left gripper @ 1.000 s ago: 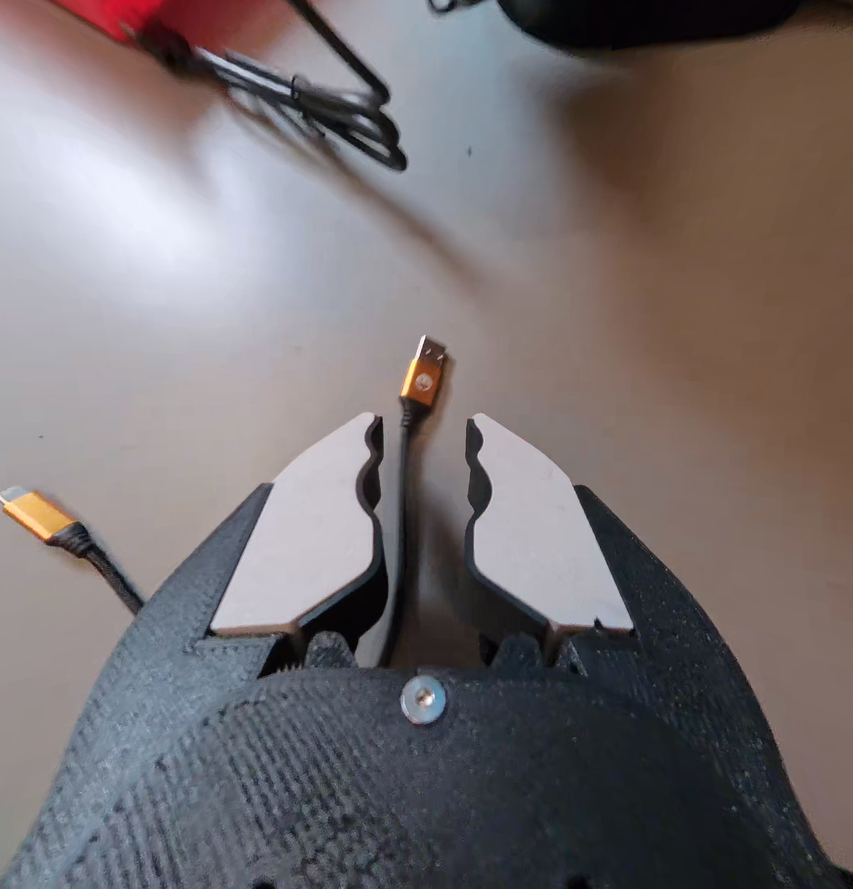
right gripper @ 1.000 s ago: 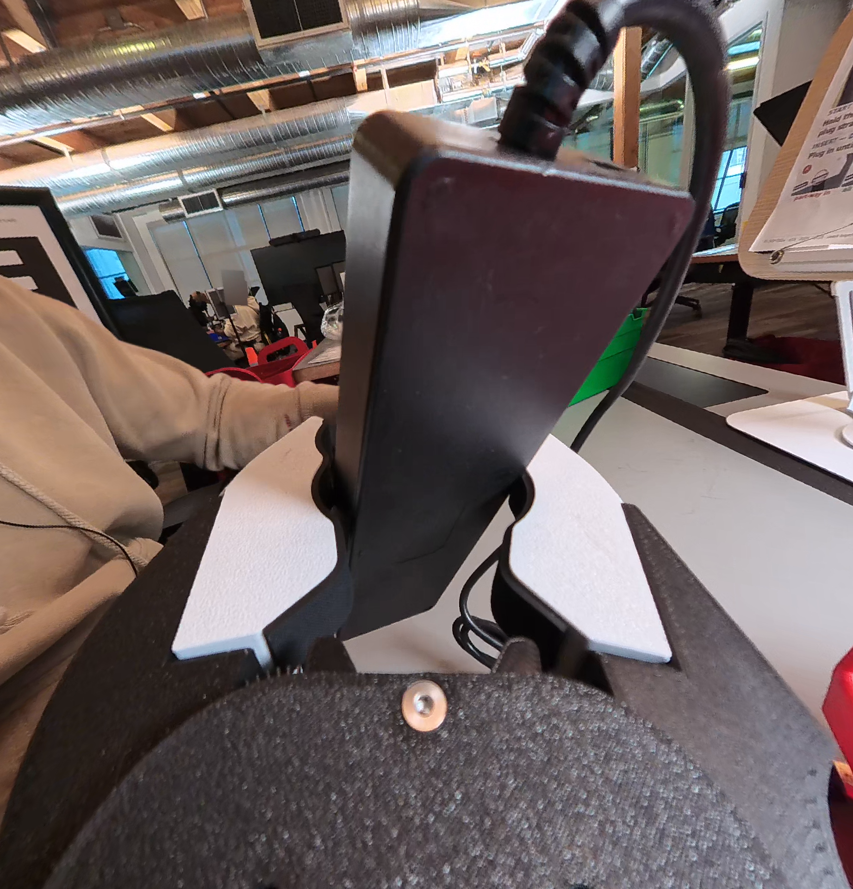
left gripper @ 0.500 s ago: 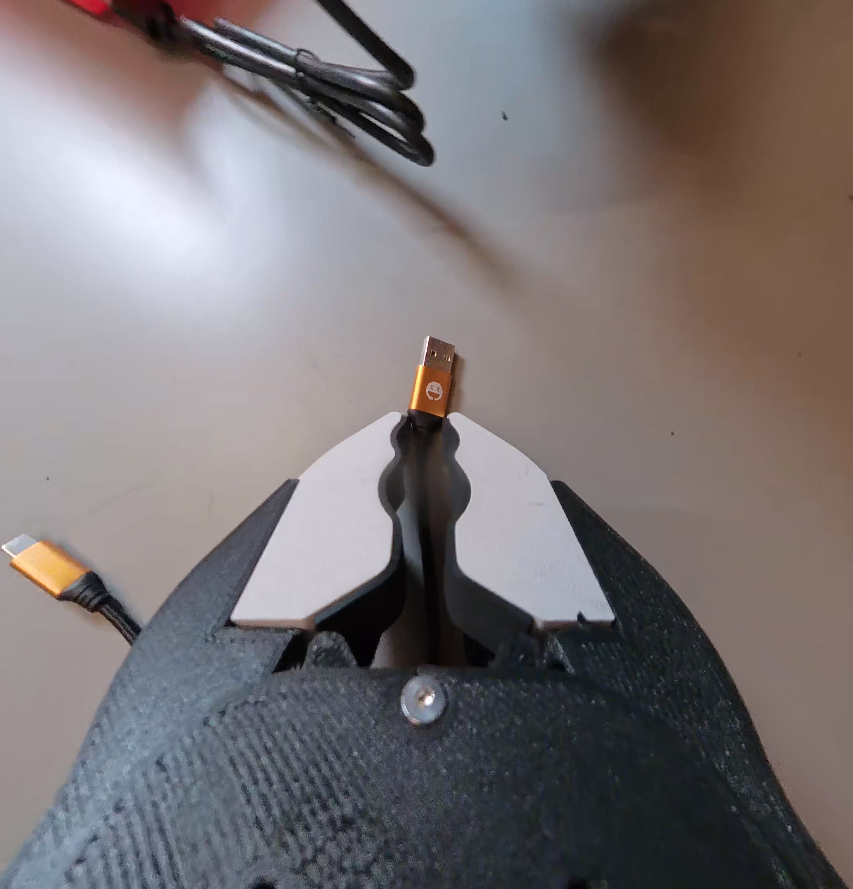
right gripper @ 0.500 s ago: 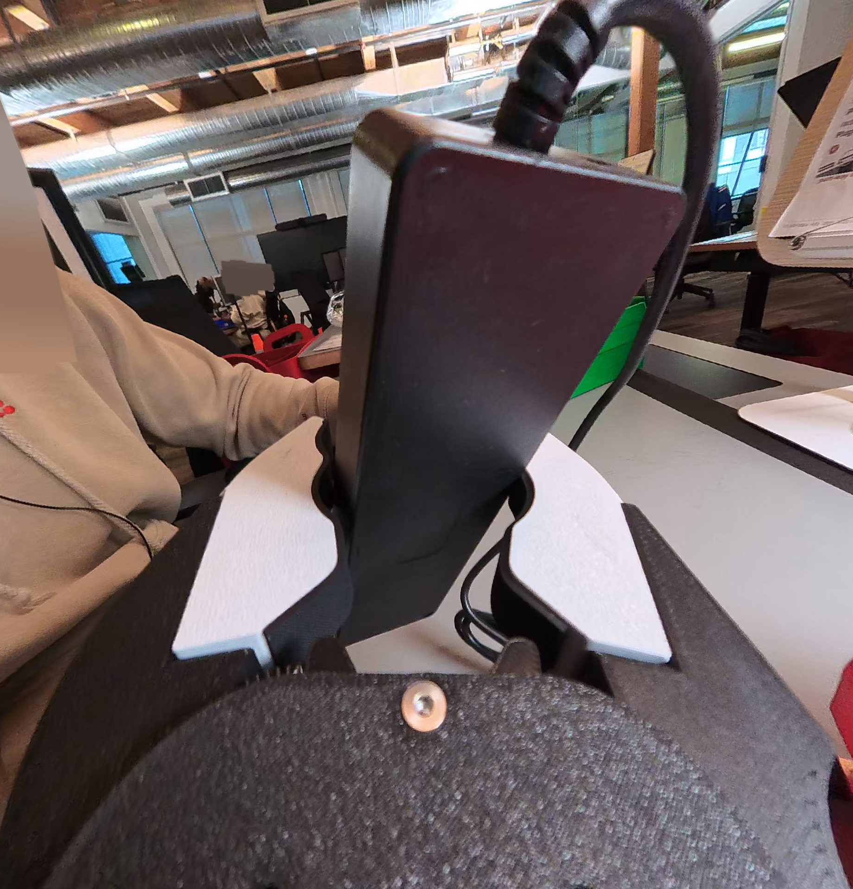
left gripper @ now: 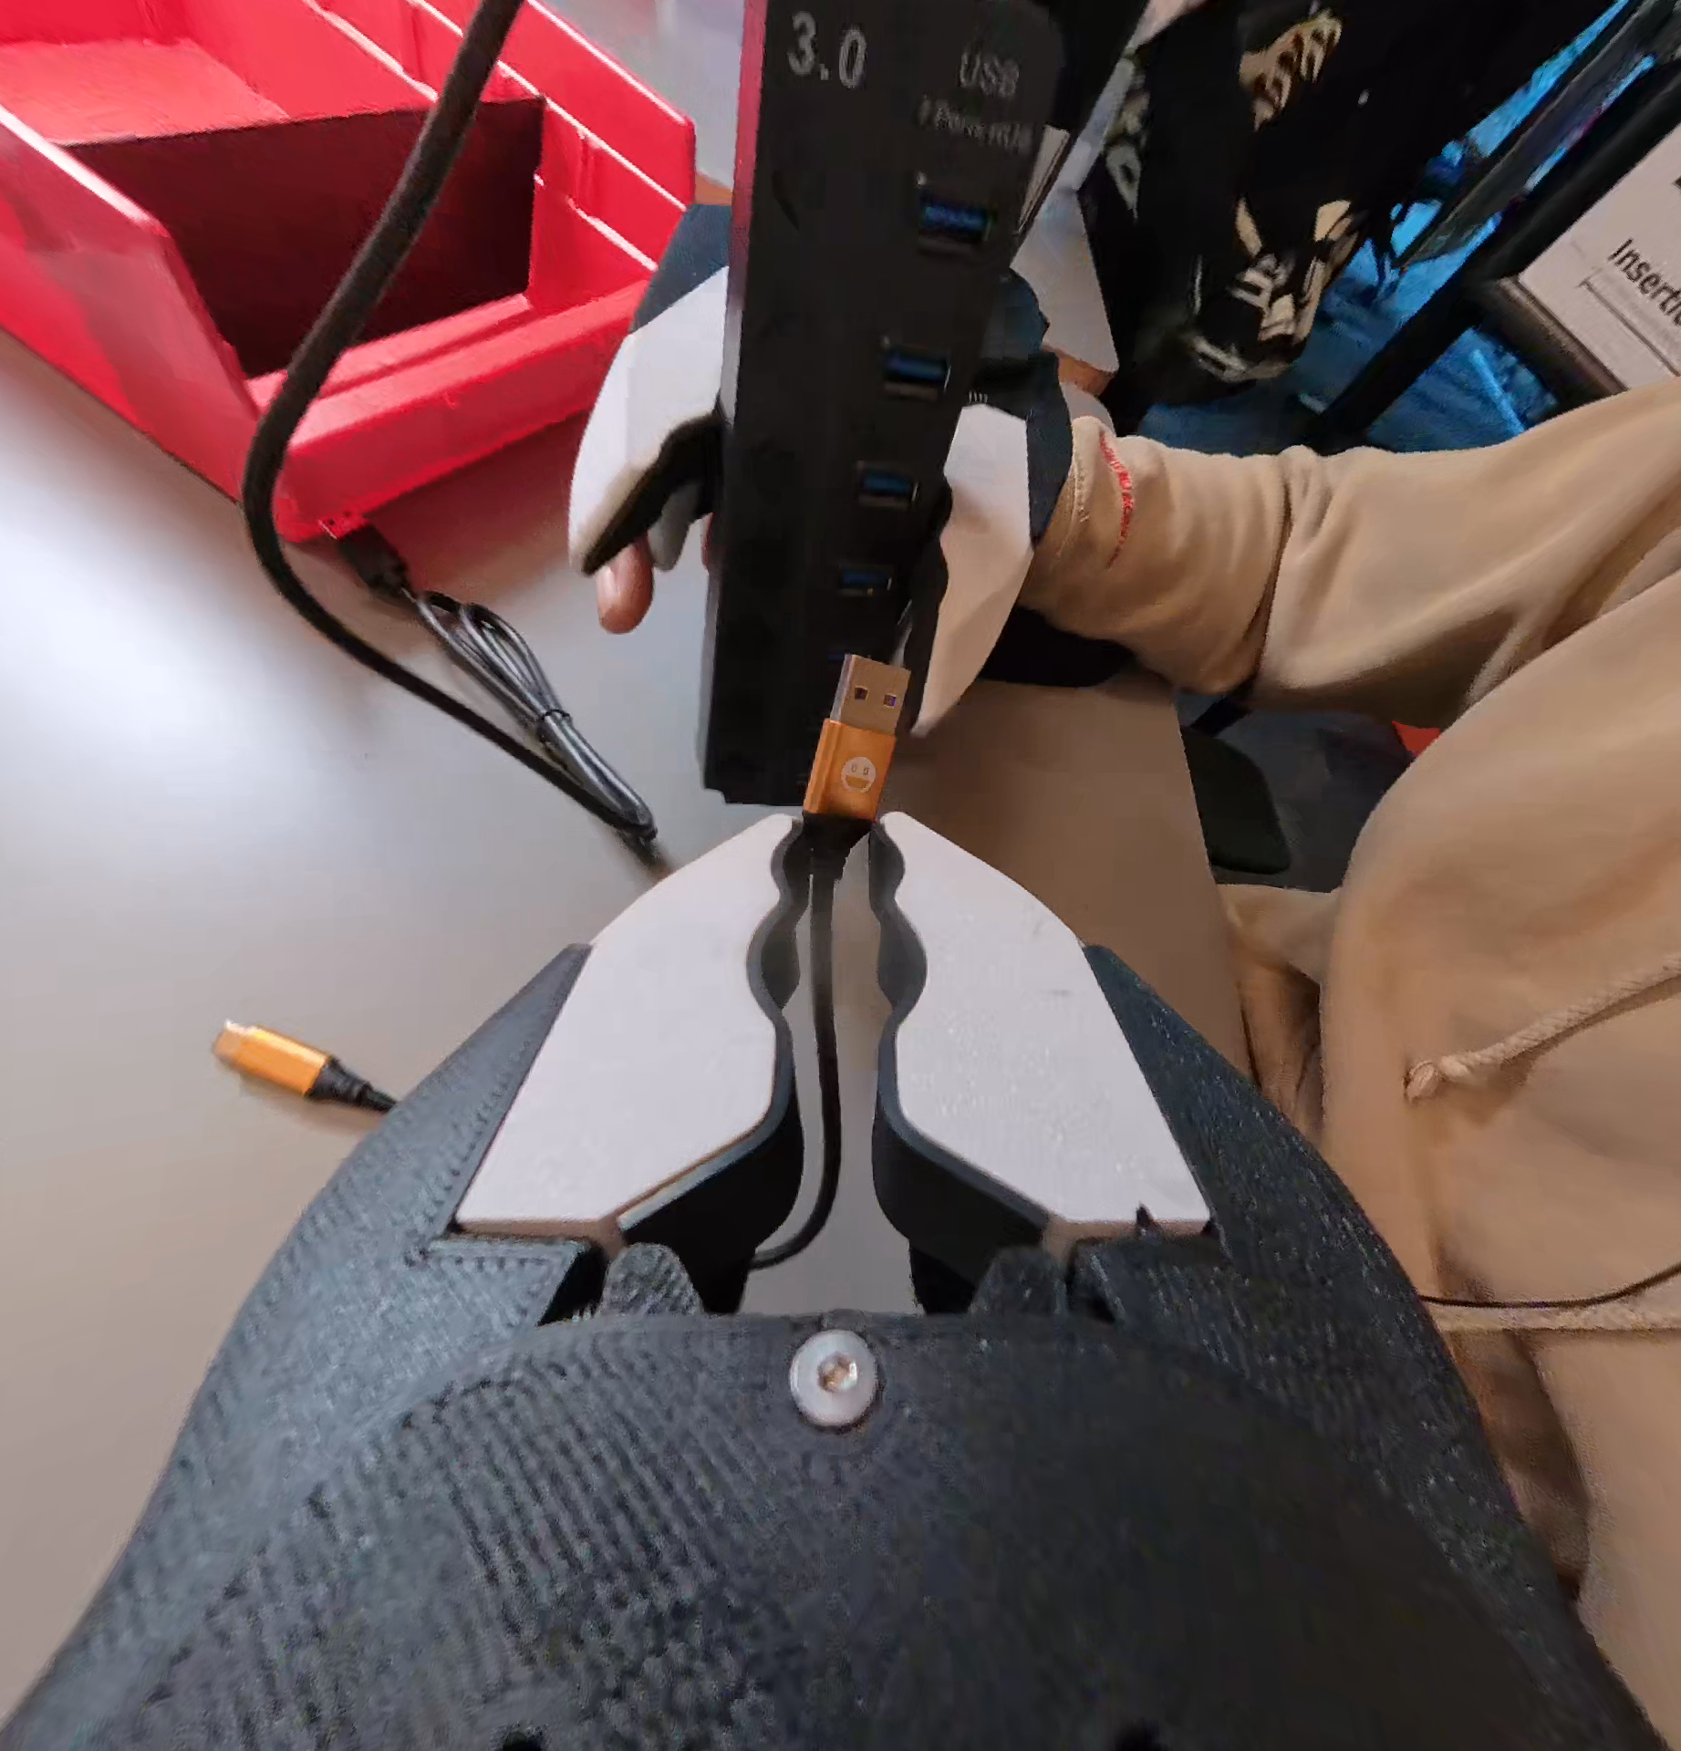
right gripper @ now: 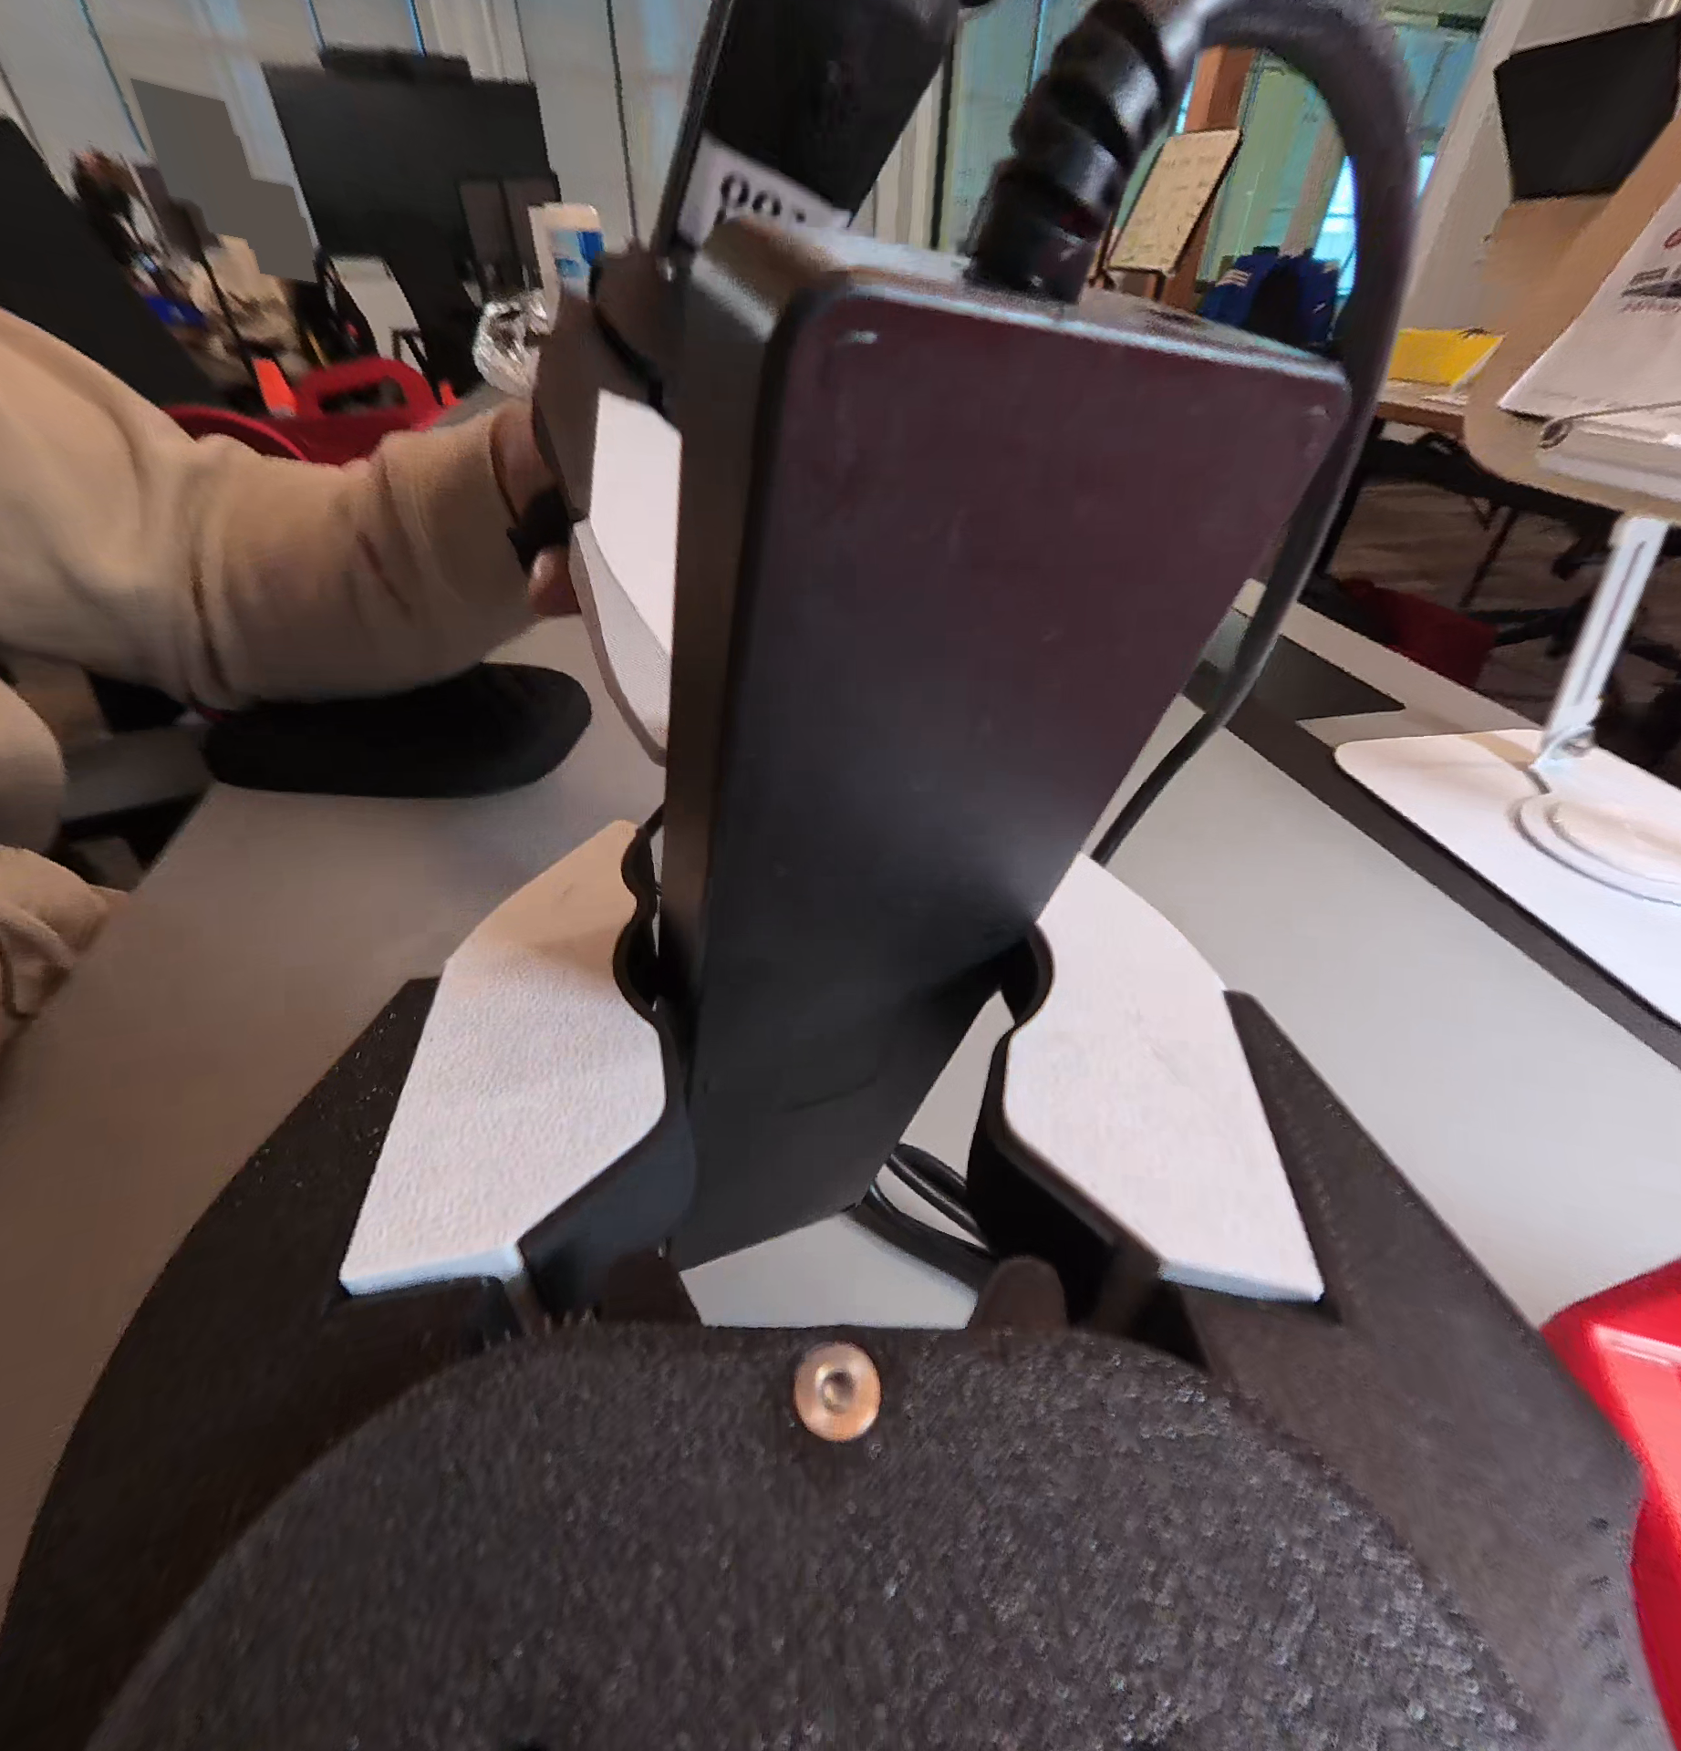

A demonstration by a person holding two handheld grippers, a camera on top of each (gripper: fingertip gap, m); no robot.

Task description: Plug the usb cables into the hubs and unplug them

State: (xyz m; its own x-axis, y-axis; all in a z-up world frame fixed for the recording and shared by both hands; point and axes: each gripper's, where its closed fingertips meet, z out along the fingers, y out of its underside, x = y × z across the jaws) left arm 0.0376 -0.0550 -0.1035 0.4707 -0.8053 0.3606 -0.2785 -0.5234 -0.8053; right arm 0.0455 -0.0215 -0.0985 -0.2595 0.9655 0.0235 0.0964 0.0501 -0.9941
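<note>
My left gripper (left gripper: 836,832) is shut on the black cable just behind its orange USB plug (left gripper: 850,758). The plug's metal tip points up at the lowest blue port of the black USB hub (left gripper: 846,379), close to it; I cannot tell if it touches. My right gripper (right gripper: 860,857) is shut on the hub (right gripper: 959,711) and holds it upright above the table. Its white fingers (left gripper: 978,568) show on both sides of the hub in the left wrist view. The cable's other orange plug (left gripper: 272,1054) lies on the table at the left.
A red bin (left gripper: 296,398) stands at the back left, its corner also at the lower right (right gripper: 1642,1421). The hub's own black cable (left gripper: 343,284) hangs down to a tied coil (left gripper: 524,682) on the table. A tan sleeve (left gripper: 1291,550) is at the right. A white stand base (right gripper: 1528,815) sits at the far right.
My left gripper closed on the cable behind the orange plug, lifted it off the table and brought it up to the hub. The right gripper kept its grip and tilted slightly.
</note>
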